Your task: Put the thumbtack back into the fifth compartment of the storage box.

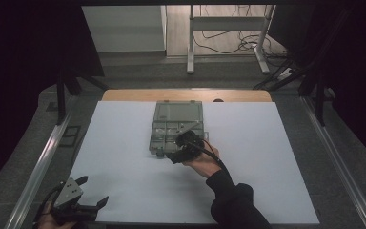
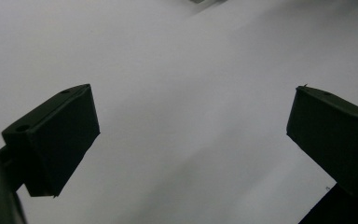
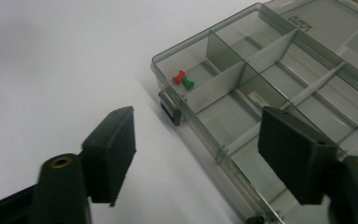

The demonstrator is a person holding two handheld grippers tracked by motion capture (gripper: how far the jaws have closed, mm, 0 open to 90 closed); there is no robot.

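Your right gripper (image 3: 196, 154) hangs with its jaws standing apart and nothing between them, one jaw over the bare sheet and the other over the near wall of the open compartment box (image 3: 279, 107), a stance that reads as the release after a drop rather than the start of a grasp. Just beyond the jaws, in a corner cell beside the dark latch (image 3: 170, 111) on the box's wall, lie a red pushpin (image 3: 179, 76) and a green pushpin (image 3: 188, 83), touching or nearly so; the sorting appears to gather small pins in that one cell, and its dividers keep them from rolling into the neighbours. The other cells look empty, apart from a pale sliver in one that is too small to identify.

From the high view, the right gripper (image 1: 187, 144) sits at the near right corner of the box (image 1: 176, 125), whose clear lid is folded back on the far side so every cell stays reachable from above. The box rests in the middle of a white sheet (image 1: 124, 157) spread over the table, likely there to make tiny pins easy to spot.

Your left gripper (image 1: 86, 192) waits at the sheet's near left corner, well apart from the box, its jaws wide and empty over plain white (image 2: 191, 140), parked so it does not crowd the working hand.
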